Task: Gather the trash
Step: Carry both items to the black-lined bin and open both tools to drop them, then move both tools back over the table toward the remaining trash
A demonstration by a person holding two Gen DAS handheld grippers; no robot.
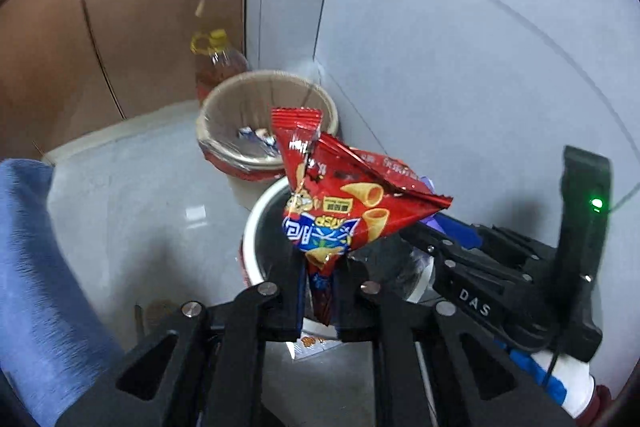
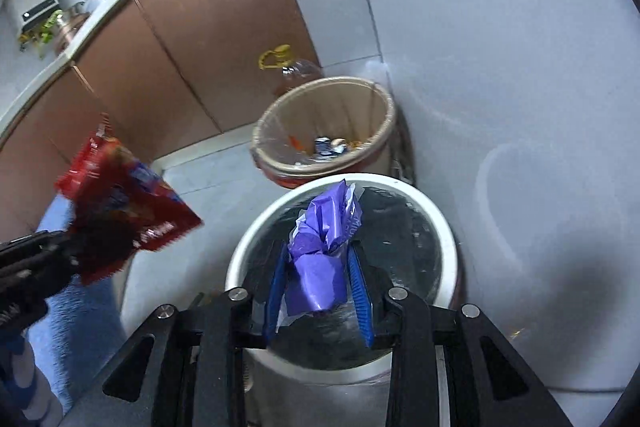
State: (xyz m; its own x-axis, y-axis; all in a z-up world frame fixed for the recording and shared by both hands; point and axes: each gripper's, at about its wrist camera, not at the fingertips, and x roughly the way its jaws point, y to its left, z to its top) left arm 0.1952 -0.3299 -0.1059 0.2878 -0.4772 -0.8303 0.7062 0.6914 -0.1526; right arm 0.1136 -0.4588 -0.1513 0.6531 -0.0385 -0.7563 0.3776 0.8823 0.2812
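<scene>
A red snack bag (image 1: 352, 203) sticks up from between the fingers of my left gripper (image 1: 320, 267), which is shut on the bag's lower corner. It hangs over the near rim of a white-rimmed bin (image 1: 250, 227) with a dark liner. My right gripper (image 2: 318, 251) is shut on a crumpled purple plastic wrapper (image 2: 320, 267) between its blue pads, right above the same bin (image 2: 400, 187). In the right wrist view the left gripper (image 2: 80, 239) and the blurred red bag (image 2: 120, 211) sit left of the bin. The right gripper (image 1: 424, 231) shows at the right of the left wrist view.
A beige bin (image 2: 320, 83) with a red base stands just behind, with scraps at its bottom. An oil bottle (image 1: 216, 63) with a yellow cap stands in the corner by brown cabinet doors (image 1: 140, 27). A grey tiled wall (image 1: 460, 47) is at the right, blue fabric (image 1: 32, 267) at the left.
</scene>
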